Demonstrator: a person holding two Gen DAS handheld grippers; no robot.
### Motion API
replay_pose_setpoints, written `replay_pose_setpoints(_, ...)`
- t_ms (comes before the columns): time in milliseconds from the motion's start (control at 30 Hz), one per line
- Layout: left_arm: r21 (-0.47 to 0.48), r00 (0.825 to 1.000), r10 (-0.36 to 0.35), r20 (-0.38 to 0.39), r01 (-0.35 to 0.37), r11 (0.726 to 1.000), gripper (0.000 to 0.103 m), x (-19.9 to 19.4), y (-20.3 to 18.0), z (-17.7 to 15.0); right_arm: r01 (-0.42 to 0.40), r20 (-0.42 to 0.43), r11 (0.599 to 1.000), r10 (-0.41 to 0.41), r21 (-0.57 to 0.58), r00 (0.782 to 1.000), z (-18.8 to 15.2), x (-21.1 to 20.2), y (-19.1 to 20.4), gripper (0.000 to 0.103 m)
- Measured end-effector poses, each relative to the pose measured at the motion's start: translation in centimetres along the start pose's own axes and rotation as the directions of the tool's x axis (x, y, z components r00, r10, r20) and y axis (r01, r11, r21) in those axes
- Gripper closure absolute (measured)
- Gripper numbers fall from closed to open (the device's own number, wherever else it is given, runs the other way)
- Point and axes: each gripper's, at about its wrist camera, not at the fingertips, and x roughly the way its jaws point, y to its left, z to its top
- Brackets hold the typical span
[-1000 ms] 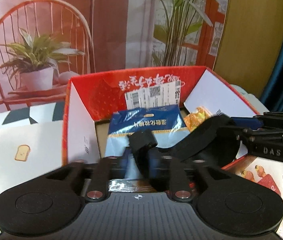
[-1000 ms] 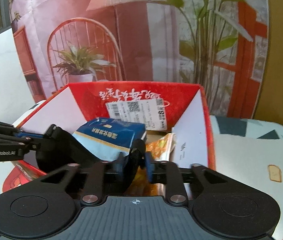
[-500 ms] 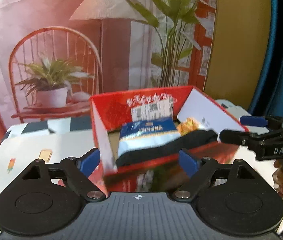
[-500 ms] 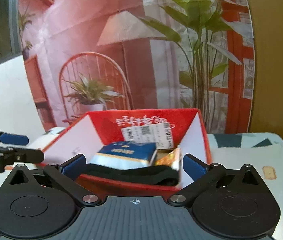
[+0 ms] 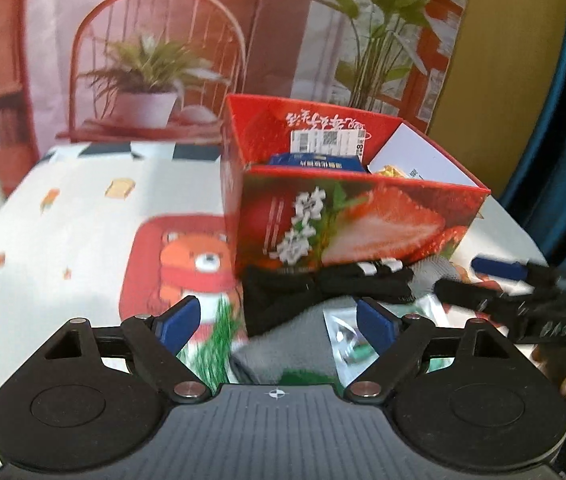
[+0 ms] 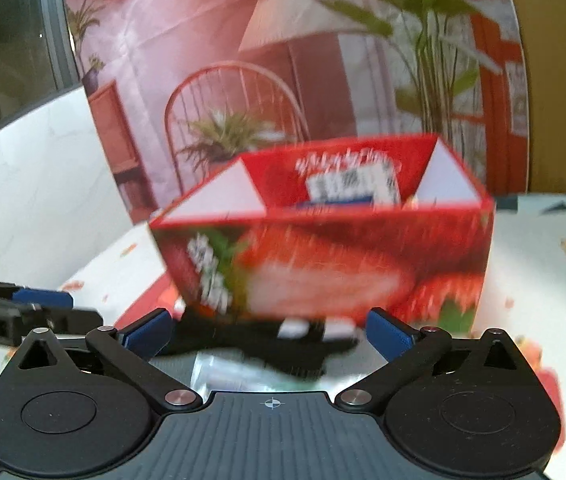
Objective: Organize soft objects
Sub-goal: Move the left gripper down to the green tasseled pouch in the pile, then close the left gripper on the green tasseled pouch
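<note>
While both grippers (image 5: 277,322) (image 6: 269,332) gape wide and empty, the red box (image 5: 347,224) shows blurred, unreadable white characters.

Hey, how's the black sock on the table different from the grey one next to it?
The black sock lies stretched along the foot of the red strawberry box; the grey sock sits nearer the left gripper, bunched in a heap. The black sock shows white marks near one end; the grey sock looks plain. Both lie loose on the table, outside the box, and no gripper holds either.
</note>
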Motion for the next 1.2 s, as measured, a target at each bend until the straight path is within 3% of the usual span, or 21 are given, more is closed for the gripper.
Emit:
replay_pose_setpoints(333,-0.061,1.000,-0.006,-0.027,0.004,0.998,0.040,-0.6,0.5,-4.2,-0.003,-0.114,0.999,-0.003,-0.052,0.993,-4.5,0.2,2.9,0.000)
replay_pose_setpoints(500,-0.079,0.997,-0.074,-0.024,0.072,0.994,0.060,-0.7,0.9,-4.6,-0.007,-0.133,0.995,-0.007,-0.104,0.991,-5.1,0.4,4.3,0.000)
replay_pose_setpoints(600,-0.116,0.990,-0.138,-0.032,0.133,0.984,0.065,-0.2,1.1,-5.0,-0.013,-0.145,0.993,-0.004,-0.117,0.989,-5.4,0.7,4.9,0.000)
replay_pose_setpoints(1000,-0.142,0.974,-0.226,-0.031,0.219,0.965,0.068,1.3,-0.2,-5.4,-0.133,-0.148,0.964,0.101,-0.229,0.984,-6.3,1.0,6.6,0.002)
replay_pose_setpoints(1200,-0.110,0.969,-0.247,-0.027,0.243,0.964,0.068,2.3,-1.4,-4.9,-0.186,-0.164,0.957,0.151,-0.221,0.975,-6.6,1.4,6.9,0.022)
